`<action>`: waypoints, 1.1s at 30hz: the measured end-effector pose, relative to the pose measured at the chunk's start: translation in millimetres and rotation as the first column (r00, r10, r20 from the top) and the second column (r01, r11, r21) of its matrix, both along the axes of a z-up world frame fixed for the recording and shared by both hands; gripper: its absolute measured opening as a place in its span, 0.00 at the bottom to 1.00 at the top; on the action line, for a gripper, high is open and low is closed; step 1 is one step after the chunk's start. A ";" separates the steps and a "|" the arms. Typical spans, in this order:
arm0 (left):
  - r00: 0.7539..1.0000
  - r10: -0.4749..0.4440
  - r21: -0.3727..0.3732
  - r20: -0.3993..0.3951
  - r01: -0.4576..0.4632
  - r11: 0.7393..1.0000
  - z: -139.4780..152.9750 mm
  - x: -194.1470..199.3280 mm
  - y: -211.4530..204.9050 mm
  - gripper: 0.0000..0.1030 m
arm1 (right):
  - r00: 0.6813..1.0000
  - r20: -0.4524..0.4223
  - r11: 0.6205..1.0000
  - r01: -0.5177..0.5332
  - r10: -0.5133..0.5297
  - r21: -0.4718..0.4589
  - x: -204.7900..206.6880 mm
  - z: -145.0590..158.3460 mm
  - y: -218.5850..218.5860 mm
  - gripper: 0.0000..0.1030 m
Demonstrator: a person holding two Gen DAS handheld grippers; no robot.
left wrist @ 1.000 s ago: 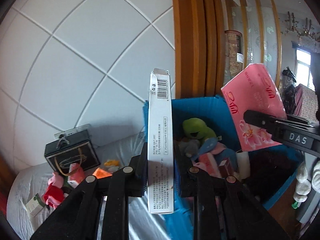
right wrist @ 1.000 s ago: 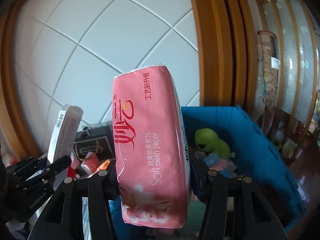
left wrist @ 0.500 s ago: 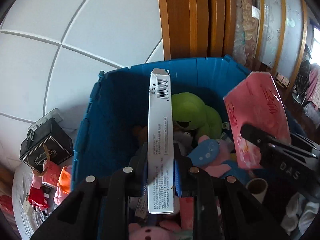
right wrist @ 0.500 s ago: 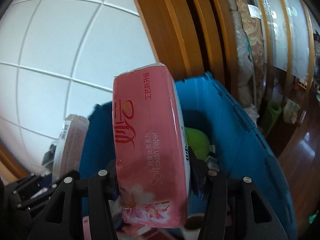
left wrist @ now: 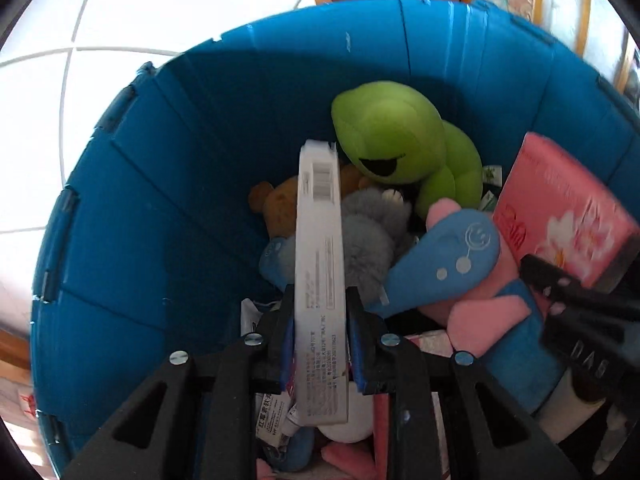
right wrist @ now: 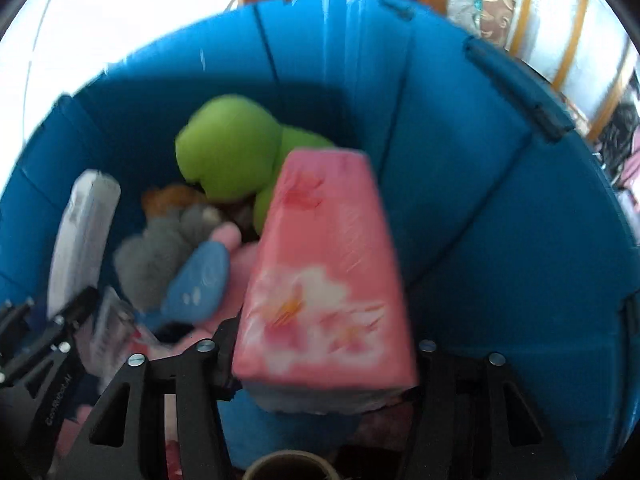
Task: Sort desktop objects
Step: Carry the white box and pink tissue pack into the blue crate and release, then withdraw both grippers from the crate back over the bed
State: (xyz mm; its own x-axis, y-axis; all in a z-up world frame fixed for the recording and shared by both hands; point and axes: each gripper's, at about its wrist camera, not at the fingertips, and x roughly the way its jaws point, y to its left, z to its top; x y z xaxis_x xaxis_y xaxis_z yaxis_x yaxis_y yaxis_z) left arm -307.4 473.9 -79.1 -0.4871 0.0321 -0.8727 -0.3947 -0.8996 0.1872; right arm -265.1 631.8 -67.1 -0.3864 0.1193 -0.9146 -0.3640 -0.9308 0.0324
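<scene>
Between the fingers of the left hand-held gripper stood a long white carton, upright, while the jaws were opening and gaps showed along both its sides. Just beyond its tip lay a grey plush, a brown plush and a green frog plush, all inside the blue bin. To its right sat a blue and pink plush. The right hand-held gripper was opening too, with a pink tissue pack between its fingers, tilted forward and apparently loose, over the same bin's contents. A cardboard roll lay below the right gripper.
</scene>
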 end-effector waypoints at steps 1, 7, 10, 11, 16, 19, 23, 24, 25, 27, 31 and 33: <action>1.000 -0.005 -0.011 -0.003 0.005 1.000 -1.9 1.6 1.6 0.32 | 1.000 0.013 1.000 -0.018 0.017 0.009 -0.8 -3.9 -2.5 0.65; 0.999 0.003 -0.037 -0.039 -0.004 0.999 0.1 3.9 3.8 0.65 | 0.999 0.029 0.999 -0.042 0.042 0.004 4.1 -4.2 -9.7 0.81; 0.999 0.033 -0.028 -0.022 -0.034 0.999 0.3 -5.2 0.0 0.65 | 0.999 0.031 0.999 -0.024 0.024 0.021 6.4 -2.9 -8.9 0.96; 0.999 0.043 -0.025 -0.018 -0.044 0.999 0.2 -6.6 -1.3 0.64 | 0.999 0.032 1.000 -0.027 0.026 0.015 7.1 -3.2 -7.7 0.96; 0.997 0.072 0.027 -0.007 -0.072 0.997 2.8 -10.7 -7.5 0.65 | 0.999 0.016 0.999 -0.040 0.040 0.013 8.9 -2.3 -11.1 1.00; 0.996 0.090 0.040 -0.015 -0.089 0.995 5.9 -6.8 -12.3 0.65 | 0.999 -0.004 0.999 -0.045 0.046 0.023 9.4 2.6 -15.8 1.00; 0.993 0.111 0.090 -0.033 -0.107 0.990 15.6 5.0 -25.3 0.65 | 0.997 -0.013 0.996 -0.072 0.073 0.044 9.8 7.7 -24.4 1.00; 0.993 0.114 0.103 -0.040 -0.110 0.989 17.9 7.7 -28.2 0.65 | 0.997 -0.020 0.996 -0.078 0.079 0.051 11.4 10.8 -27.1 1.00; 0.992 0.111 0.107 -0.051 -0.105 0.989 21.6 11.6 -30.4 0.65 | 0.996 -0.036 0.995 -0.085 0.087 0.061 14.3 15.6 -30.3 1.00; 0.992 0.105 0.097 -0.071 -0.098 0.990 28.8 17.8 -31.5 0.65 | 0.992 -0.085 0.992 -0.087 0.095 0.093 20.2 25.0 -36.1 1.00; 0.991 0.091 0.118 -0.099 -0.079 0.990 52.4 29.7 -36.4 0.65 | 0.988 -0.117 0.986 -0.082 0.099 0.142 30.6 52.2 -46.3 1.00; 0.993 0.075 0.142 -0.091 -0.061 0.988 63.1 34.7 -41.5 0.65 | 0.987 -0.118 0.983 -0.092 0.112 0.162 35.2 66.8 -50.5 1.00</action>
State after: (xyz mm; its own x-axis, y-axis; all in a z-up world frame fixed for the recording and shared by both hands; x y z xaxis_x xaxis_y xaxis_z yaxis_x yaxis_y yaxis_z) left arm -272.8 432.4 -16.0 -0.5732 0.1133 -0.8115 -0.3180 -0.9435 0.0929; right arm -229.9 581.3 -0.4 -0.5145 0.2100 -0.8314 -0.2691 -0.9601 -0.0760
